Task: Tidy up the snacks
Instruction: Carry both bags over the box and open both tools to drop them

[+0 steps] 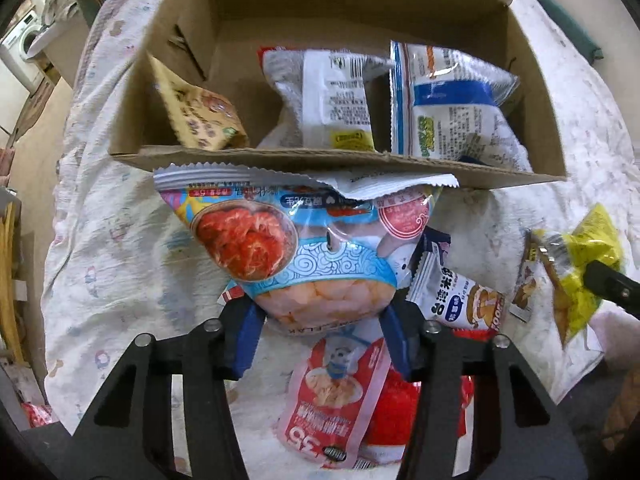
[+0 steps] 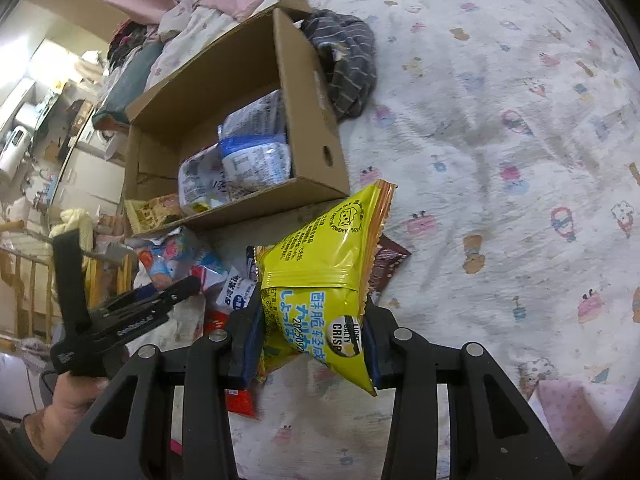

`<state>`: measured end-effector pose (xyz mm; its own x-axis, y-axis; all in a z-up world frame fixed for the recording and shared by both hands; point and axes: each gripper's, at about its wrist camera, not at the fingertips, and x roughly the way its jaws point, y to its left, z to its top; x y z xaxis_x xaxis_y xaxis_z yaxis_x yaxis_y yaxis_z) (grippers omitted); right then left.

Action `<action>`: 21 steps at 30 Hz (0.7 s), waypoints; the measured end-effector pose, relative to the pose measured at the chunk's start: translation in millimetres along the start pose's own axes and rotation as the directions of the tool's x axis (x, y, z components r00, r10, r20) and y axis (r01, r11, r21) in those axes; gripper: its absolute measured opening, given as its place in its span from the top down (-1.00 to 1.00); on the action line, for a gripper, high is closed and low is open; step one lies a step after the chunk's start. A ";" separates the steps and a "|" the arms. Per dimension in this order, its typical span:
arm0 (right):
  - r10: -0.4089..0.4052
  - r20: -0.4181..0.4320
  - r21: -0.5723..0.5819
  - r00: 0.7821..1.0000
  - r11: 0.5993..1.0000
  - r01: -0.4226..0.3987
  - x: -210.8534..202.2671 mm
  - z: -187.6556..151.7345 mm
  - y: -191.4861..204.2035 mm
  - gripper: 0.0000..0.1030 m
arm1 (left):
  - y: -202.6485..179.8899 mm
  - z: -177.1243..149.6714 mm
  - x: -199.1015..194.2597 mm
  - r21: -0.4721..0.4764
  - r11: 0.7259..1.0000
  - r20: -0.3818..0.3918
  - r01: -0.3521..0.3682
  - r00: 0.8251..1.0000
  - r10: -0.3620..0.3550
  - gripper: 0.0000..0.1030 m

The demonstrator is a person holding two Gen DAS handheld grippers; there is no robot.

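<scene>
My left gripper (image 1: 322, 336) is shut on the lower end of a blue snack bag (image 1: 288, 240) with a red food picture; its blue pads pinch the bag's sides. The bag lies against the front wall of an open cardboard box (image 1: 320, 164). Inside the box are a tan packet (image 1: 204, 116), a white packet (image 1: 332, 96) and a blue-and-white packet (image 1: 452, 108). My right gripper (image 2: 312, 344) is shut on a yellow crisp bag (image 2: 324, 280), held above the sheet to the right of the box (image 2: 316, 120). The right wrist view also shows the left gripper (image 2: 188, 288).
Loose snacks lie on the patterned bed sheet (image 2: 500, 140): a pink-red packet (image 1: 336, 392), a white rice-cracker packet (image 1: 460, 296) and a brown packet (image 2: 386, 268). A striped grey cloth (image 2: 348, 60) lies behind the box. Furniture stands beyond the bed's left edge.
</scene>
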<state>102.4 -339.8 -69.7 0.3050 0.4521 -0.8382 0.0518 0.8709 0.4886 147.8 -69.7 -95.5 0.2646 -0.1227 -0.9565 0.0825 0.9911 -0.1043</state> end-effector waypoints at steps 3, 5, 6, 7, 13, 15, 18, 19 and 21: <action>-0.001 -0.008 -0.025 1.000 1.000 0.000 4.4 -0.4 9.6 0.18 | 9.4 -3.7 -8.6 0.004 1.000 0.027 0.004 1.000 -0.005 0.07; 0.005 -0.017 -0.033 1.000 0.999 -0.005 7.7 -0.2 14.3 0.18 | 18.3 -7.6 -16.7 0.007 1.000 0.050 -0.005 0.999 0.004 0.07; 0.008 -0.021 -0.035 1.000 0.999 -0.009 9.5 -0.6 16.6 0.18 | 22.4 -9.9 -21.6 0.012 1.000 0.064 -0.008 0.998 0.007 0.07; 0.015 -0.032 -0.041 0.999 0.999 -0.016 12.9 -0.6 21.0 0.18 | 24.2 -12.8 -25.2 0.016 1.000 0.072 -0.008 0.997 0.007 0.07; 0.027 -0.066 -0.091 0.997 0.995 -0.033 28.1 -6.7 45.7 0.18 | 37.8 -31.4 -30.1 0.103 0.990 0.075 -0.093 0.993 0.086 0.07; 0.035 -0.070 -0.109 0.997 0.993 -0.043 30.2 -11.6 53.1 0.18 | 41.6 -37.1 -29.5 0.095 0.991 0.071 -0.096 0.993 0.090 0.07; 0.076 -0.055 -0.136 0.996 0.987 -0.082 24.2 -18.3 64.0 0.18 | 52.6 -39.2 -43.0 0.058 0.995 0.075 -0.081 0.994 0.076 0.07; 0.089 -0.049 -0.144 0.995 0.985 -0.095 20.5 -19.3 67.6 0.18 | 54.2 -38.1 -48.6 0.045 0.997 0.077 -0.068 0.995 0.064 0.07; 0.109 -0.039 -0.154 0.993 0.982 -0.113 13.5 -20.2 72.8 0.18 | 56.0 -31.2 -69.8 0.022 1.000 0.091 -0.014 0.996 0.012 0.07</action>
<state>91.1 -266.5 -50.3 0.2716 0.5512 -0.7889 -0.1301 0.8332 0.5374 104.0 -4.0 -43.1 0.3515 -0.1149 -0.9291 0.0994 0.9914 -0.0850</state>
